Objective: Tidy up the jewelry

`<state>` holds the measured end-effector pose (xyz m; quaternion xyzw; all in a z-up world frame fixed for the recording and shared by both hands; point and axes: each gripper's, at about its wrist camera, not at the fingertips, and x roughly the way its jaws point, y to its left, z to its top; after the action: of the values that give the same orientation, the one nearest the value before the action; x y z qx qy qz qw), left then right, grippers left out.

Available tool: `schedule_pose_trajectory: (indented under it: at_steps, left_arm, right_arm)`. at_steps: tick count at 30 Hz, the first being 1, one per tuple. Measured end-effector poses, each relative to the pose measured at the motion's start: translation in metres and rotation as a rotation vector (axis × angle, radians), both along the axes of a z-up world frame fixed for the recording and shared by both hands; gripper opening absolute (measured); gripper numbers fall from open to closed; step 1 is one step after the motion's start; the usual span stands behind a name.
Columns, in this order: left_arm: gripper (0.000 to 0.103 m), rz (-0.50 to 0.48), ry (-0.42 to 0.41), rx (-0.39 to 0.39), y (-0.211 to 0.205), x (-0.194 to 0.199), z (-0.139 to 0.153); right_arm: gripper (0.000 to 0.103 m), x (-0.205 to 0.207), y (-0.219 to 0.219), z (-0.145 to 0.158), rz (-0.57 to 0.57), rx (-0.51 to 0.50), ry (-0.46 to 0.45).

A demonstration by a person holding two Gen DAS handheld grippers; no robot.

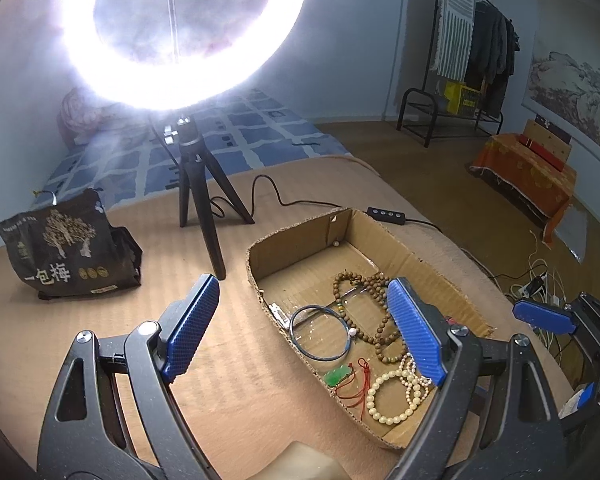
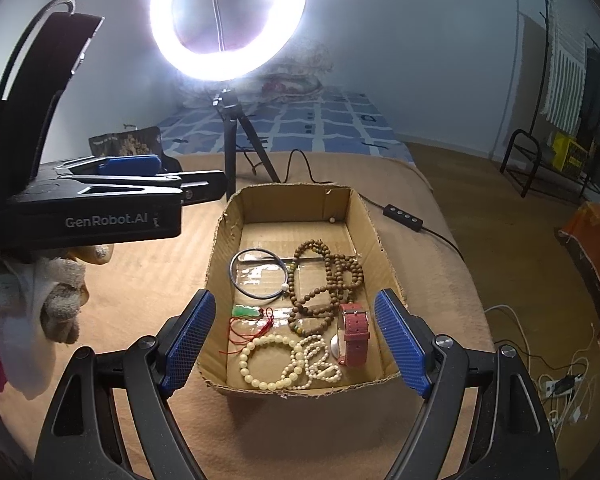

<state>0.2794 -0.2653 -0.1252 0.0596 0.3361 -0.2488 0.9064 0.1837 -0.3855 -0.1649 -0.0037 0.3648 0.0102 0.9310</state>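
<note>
Box: cardboard box point(image 2: 376, 236) with low walls, open at the top, on a tan cloth-covered table point(image 2: 148, 272).
Jewelry in box: dark bangle point(image 2: 236, 280) with one white bead; long brown bead strand point(image 2: 332, 268); green pendant point(image 2: 246, 312) on red cord; cream bead bracelet point(image 2: 260, 364); small pearl strand point(image 2: 320, 364); red-strapped watch point(image 2: 354, 330) at the right wall.
Left gripper point(image 1: 306, 330): jaws wide apart, nothing between them, above the box's left edge.
Right gripper point(image 2: 296, 344): jaws wide apart, empty, above the box's near end.
Hand: gloved hand point(image 2: 56, 300) holding the left gripper.
Behind box: glowing ring light point(image 2: 228, 20) on a tripod; dark snack bag point(image 1: 66, 248) at far left.
</note>
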Motion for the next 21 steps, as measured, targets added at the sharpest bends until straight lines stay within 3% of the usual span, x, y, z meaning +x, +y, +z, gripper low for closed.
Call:
schedule_pose_trajectory:
  at_steps: [9,16,21]
  left_arm:
    - [0.088,0.015,-0.052,0.007,0.023,-0.029,0.040]
    - [0.088,-0.024,-0.146,0.052,0.039,-0.074,0.073]
    - [0.088,-0.039,-0.153,0.047,0.056,-0.105,0.092]
  right_arm:
    - [0.082,-0.021,0.011,0.034,-0.014,-0.022,-0.048]
    - [0.082,-0.049,0.020,0.070,-0.032,-0.045,-0.102]
    - [0.082,-0.073,0.035,0.094,-0.042,-0.088,-0.134]
